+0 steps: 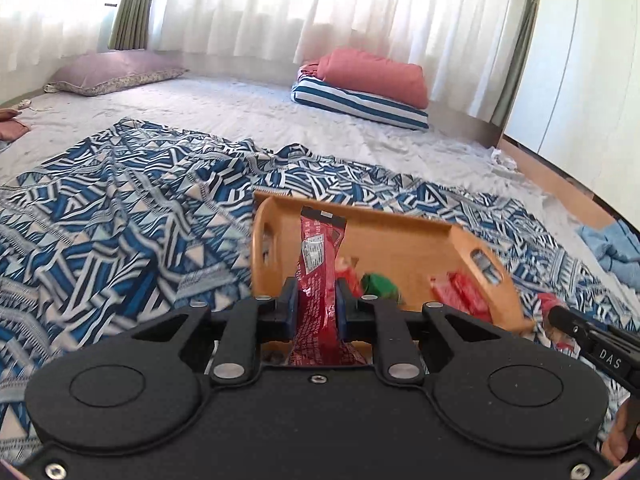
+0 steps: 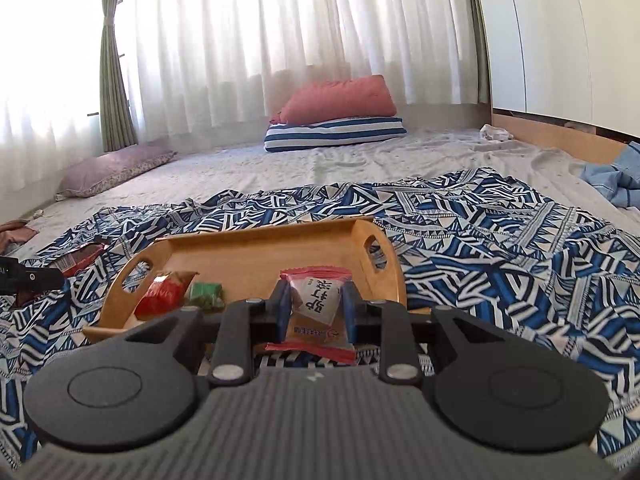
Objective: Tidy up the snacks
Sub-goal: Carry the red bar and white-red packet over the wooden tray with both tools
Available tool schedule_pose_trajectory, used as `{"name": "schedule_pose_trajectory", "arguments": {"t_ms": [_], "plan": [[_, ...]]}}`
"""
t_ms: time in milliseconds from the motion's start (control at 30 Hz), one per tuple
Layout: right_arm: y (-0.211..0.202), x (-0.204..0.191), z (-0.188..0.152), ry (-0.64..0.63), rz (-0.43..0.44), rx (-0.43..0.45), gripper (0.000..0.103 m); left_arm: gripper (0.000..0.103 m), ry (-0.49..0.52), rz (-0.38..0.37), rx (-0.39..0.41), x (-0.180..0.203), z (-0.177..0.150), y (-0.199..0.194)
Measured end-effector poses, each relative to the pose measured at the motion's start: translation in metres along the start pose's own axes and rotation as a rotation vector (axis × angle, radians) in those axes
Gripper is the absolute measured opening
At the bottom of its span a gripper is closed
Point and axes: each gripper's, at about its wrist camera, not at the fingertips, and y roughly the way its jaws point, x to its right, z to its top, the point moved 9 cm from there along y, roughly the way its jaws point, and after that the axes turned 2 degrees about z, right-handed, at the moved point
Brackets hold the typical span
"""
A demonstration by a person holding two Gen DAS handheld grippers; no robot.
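While both grippers hang over the patterned blanket (image 2: 500, 232) on the bed (image 2: 360, 160), each holds one snack. The left gripper (image 1: 317, 300) has its fingers (image 1: 290, 300) pinching a dark red packet (image 1: 320, 248), which stands upright between them. The right gripper (image 2: 316, 308) has its fingers (image 2: 349, 308) pinching a clear packet (image 2: 316, 300) with red ends and printed characters.

One wooden tray (image 2: 256, 248) lies on the blanket, just ahead of both grippers. Three snacks show inside it in the left view: a red one (image 1: 346, 266), a green one (image 1: 380, 286) and a red wrapper (image 1: 460, 288) near the handle slot. All three are blurred there. The right view shows only two, the rest hidden by the gripper body.

One more red snack (image 1: 552, 304) lies on the blanket just beside the tray, partly cut off by the right gripper's tip. Beyond the tray's far rim, the blanket and sheet lie open up to three pillows (image 2: 340, 100) by the curtain (image 2: 300, 20).
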Motion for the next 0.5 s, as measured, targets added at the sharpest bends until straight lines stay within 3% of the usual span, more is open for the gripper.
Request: {"name": "schedule_pose_trajectory", "arguments": {"t_ms": [233,500], "plan": [[0.043,0.020,0.017,0.046,0.028,-0.049,0.031,0.017,-0.077,-0.002,-0.028,-0.007,0.027,0.049],[0.095,0.039,0.022,0.038,0.022,-0.121,0.031,0.017,-0.086,0.062,-0.061,-0.009,0.019,0.102]]}}
